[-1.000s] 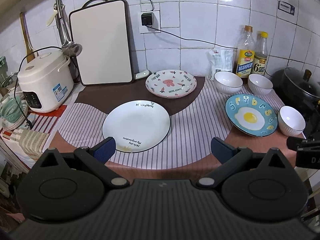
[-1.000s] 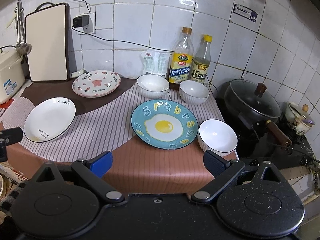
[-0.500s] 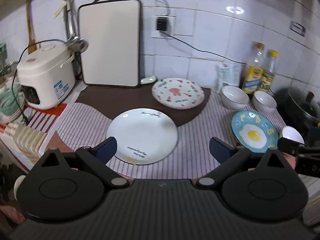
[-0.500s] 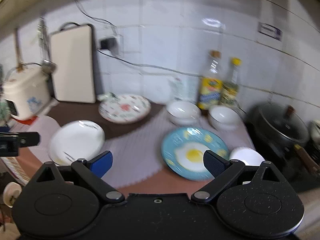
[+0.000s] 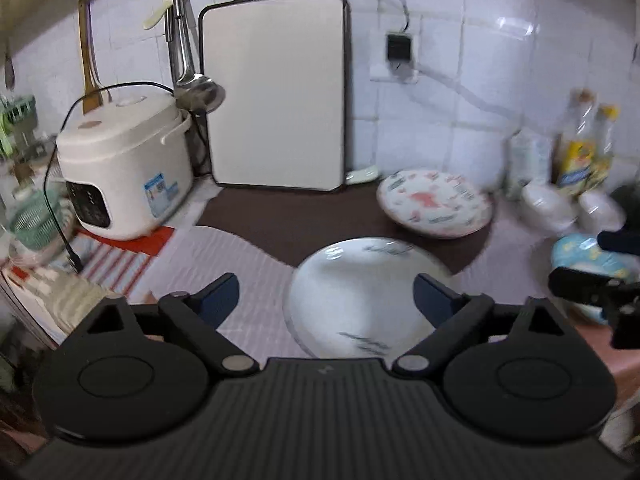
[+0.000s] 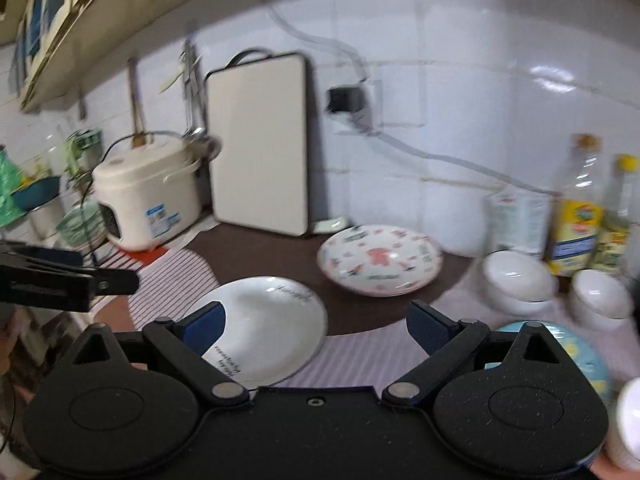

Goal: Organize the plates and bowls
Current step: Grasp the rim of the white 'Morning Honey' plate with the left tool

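A white plate [image 5: 360,292] with black lettering lies on the striped mat, just ahead of my left gripper [image 5: 328,294]. The left jaws are closing, and the plate's left part shows between the fingers without the pads touching it. My right gripper [image 6: 316,326] is open and empty, with the same white plate [image 6: 264,320] by its left finger. Behind lies a pink-patterned plate [image 5: 436,204] [image 6: 380,260]. A blue egg plate [image 6: 580,352] and white bowls [image 6: 516,280] [image 6: 600,294] sit to the right.
A rice cooker [image 5: 124,168] with a black cable stands at the left. A white cutting board [image 5: 276,92] leans on the tiled wall, with a ladle hanging beside it. Oil bottles [image 6: 576,216] stand at the back right. A third bowl [image 6: 632,412] is near the front right.
Both views have swung left and moved closer to the counter. The white plate now lies right before both grippers. The left fingers stand slightly closer together.
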`<action>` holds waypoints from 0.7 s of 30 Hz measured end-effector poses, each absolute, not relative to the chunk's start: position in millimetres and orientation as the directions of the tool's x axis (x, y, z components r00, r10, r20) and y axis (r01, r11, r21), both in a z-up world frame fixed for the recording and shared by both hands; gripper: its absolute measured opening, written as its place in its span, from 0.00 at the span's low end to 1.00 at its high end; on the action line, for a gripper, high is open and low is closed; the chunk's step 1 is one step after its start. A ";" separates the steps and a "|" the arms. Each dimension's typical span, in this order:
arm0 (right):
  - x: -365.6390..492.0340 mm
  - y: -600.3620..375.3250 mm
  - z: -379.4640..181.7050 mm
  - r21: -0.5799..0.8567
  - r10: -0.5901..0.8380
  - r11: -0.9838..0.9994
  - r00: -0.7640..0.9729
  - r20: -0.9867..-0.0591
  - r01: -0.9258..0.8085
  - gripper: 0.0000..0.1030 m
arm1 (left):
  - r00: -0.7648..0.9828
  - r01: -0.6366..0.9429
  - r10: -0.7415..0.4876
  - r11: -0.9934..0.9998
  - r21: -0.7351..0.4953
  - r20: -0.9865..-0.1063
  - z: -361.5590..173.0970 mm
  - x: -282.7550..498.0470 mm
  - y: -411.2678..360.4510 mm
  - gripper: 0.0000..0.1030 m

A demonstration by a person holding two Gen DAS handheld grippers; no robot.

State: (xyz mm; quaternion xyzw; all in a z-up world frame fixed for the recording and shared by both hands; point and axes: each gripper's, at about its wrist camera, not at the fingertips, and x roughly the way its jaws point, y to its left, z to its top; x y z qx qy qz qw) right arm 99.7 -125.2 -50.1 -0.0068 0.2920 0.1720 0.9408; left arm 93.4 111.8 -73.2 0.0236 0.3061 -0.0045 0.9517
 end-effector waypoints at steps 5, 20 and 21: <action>131.3 -111.4 -91.4 0.118 0.338 0.935 0.731 -0.593 -0.335 0.94 | 0.744 0.022 0.001 0.999 0.027 -0.668 -110.0 135.8 125.8 0.82; 195.8 -100.0 -172.7 0.268 0.360 0.933 0.621 -0.696 -0.240 0.66 | 0.549 -0.048 -0.046 0.995 -0.087 -0.835 -187.5 214.9 158.9 0.20; 197.9 -99.8 -174.8 0.274 0.359 0.933 0.616 -0.701 -0.232 0.61 | 0.546 -0.043 -0.061 0.994 -0.101 -0.835 -188.0 215.9 160.2 0.16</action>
